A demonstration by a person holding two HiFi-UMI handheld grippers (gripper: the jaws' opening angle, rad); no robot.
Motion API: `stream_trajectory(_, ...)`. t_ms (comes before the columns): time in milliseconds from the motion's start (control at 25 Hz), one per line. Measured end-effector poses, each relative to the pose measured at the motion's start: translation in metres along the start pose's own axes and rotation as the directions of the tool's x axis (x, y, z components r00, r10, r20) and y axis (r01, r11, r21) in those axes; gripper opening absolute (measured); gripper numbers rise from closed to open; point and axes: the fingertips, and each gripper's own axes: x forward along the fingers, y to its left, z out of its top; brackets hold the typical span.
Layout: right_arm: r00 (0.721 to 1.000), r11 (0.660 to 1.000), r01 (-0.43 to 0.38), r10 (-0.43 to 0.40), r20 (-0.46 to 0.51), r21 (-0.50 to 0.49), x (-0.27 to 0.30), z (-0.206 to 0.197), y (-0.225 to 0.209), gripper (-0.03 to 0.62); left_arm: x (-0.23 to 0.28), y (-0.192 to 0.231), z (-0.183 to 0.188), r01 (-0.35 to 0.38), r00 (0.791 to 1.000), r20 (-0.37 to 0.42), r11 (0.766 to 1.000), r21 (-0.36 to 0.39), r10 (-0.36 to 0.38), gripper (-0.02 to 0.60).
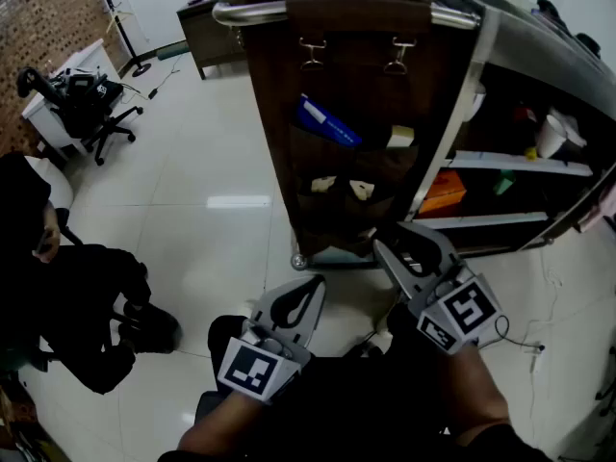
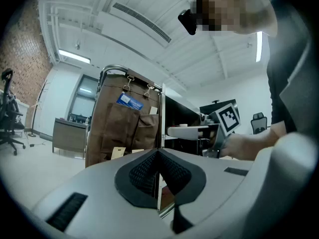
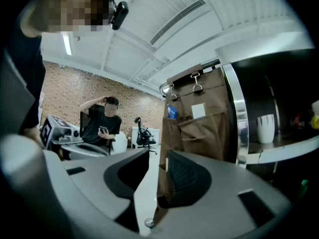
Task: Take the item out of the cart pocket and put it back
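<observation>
A brown fabric pocket organiser (image 1: 279, 85) hangs by two clips from the cart's chrome rail (image 1: 250, 12). A blue packet (image 1: 327, 123) sticks up out of an upper pocket, and a white card (image 1: 399, 136) stands in the pocket to its right. Two pale items (image 1: 323, 184) sit in the lower pockets. My right gripper (image 1: 393, 237) is open and empty, its tips just short of the lower pockets. My left gripper (image 1: 316, 281) is shut on nothing, lower and further back. The blue packet (image 3: 172, 112) and the white card (image 3: 198, 110) also show in the right gripper view.
The cart's shelves on the right hold an orange box (image 1: 445, 192) and a white cup (image 1: 551, 135). A person in black (image 1: 67, 287) sits at the left on the tiled floor side. An office chair (image 1: 91, 114) and a desk (image 1: 197, 27) stand further back.
</observation>
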Motion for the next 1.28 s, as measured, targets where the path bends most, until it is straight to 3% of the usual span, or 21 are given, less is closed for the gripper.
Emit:
stream_trajectory(280, 0.994, 0.997, 0.06, -0.064, -0.087, -0.054, 0.055, -0.021, -0.053, 0.138, 0.0, -0.001, -0.003, 0.002, 1.0, -0.011, 1.0, -0.004, -0.002, 0.0)
stream_trajectory(560, 0.97, 0.987, 0.091, -0.118, -0.215, -0.133, 0.096, -0.065, -0.089, 0.138, -0.002, 0.001, -0.003, 0.0, 1.0, -0.006, 1.0, -0.001, 0.0, -0.001)
stream_trajectory(1000, 0.947, 0.988, 0.037, -0.082, -0.311, -0.149, 0.118, -0.103, -0.09, 0.137, -0.002, 0.004, -0.004, 0.0, 1.0, -0.009, 1.0, -0.013, -0.001, -0.002)
stream_trajectory(1280, 0.94, 0.984, 0.034, -0.09, -0.329, -0.173, 0.12, -0.105, -0.088, 0.119, -0.002, 0.003, -0.006, 0.006, 1.0, -0.015, 1.0, -0.015, -0.007, 0.0)
